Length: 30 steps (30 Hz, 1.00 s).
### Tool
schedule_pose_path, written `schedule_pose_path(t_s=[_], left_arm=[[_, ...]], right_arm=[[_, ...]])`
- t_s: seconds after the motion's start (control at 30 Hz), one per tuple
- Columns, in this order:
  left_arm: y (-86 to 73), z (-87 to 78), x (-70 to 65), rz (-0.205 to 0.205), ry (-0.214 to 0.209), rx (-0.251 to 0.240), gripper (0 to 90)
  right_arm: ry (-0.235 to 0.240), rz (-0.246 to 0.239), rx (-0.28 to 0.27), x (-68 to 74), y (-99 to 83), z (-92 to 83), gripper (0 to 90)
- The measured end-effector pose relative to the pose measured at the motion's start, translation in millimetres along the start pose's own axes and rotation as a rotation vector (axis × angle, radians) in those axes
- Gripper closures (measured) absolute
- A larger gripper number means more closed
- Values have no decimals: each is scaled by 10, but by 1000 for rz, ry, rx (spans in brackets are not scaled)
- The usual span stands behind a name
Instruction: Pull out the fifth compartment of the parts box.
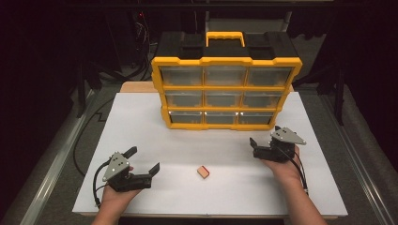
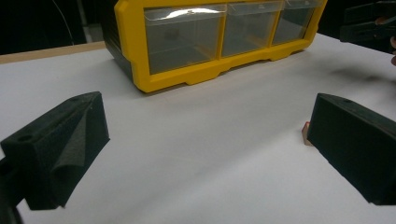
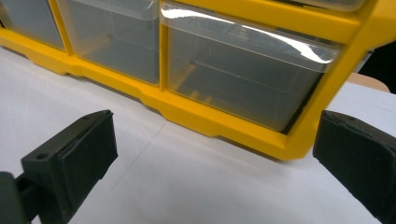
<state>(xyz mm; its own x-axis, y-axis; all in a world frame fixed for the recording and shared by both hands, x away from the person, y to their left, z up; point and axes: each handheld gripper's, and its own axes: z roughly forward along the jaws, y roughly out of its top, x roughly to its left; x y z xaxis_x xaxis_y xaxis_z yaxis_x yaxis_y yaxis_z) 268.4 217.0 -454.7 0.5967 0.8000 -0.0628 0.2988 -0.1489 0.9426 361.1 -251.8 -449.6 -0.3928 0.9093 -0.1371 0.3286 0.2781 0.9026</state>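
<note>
High view: a yellow-framed drawer cabinet with nine clear drawers and a yellow carry handle stands at the far side of a white table. In front of the cabinet, well apart from it and near the table's front edge, lies a small tan block with a red edge, touched by nothing. The left gripper, held in a hand in front of the cabinet's left end, has its jaws spread wide and empty. The right gripper, held near the cabinet's bottom right corner, likewise has its jaws parted and empty, facing the bottom right drawer in the right gripper view.
</note>
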Motion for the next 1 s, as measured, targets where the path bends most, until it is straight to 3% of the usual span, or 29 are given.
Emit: schedule_pose_path(t_s=[0.33,0.53,0.7,0.9,0.93,1.0], left_arm=[[0,3,-14,5,-8,-3,3],[-2,-1,-7,-9,-17,-7,3],[-1,-1,-8,-4,-17,-5,3],[1,0,-8,-5,-17,-5,3],[2,0,-8,-5,-17,-5,3],[2,-2,-8,-3,-15,-5,3]], right_arm=[[-30,-14,34,-155,-142,-117,2],[-33,-2,44,-196,-165,-114,2],[-29,-24,57,-179,-171,-97,2],[-31,-96,87,-122,-185,-68,3],[-42,-147,110,-88,-194,-51,3],[-43,-162,116,-80,-195,-46,3]])
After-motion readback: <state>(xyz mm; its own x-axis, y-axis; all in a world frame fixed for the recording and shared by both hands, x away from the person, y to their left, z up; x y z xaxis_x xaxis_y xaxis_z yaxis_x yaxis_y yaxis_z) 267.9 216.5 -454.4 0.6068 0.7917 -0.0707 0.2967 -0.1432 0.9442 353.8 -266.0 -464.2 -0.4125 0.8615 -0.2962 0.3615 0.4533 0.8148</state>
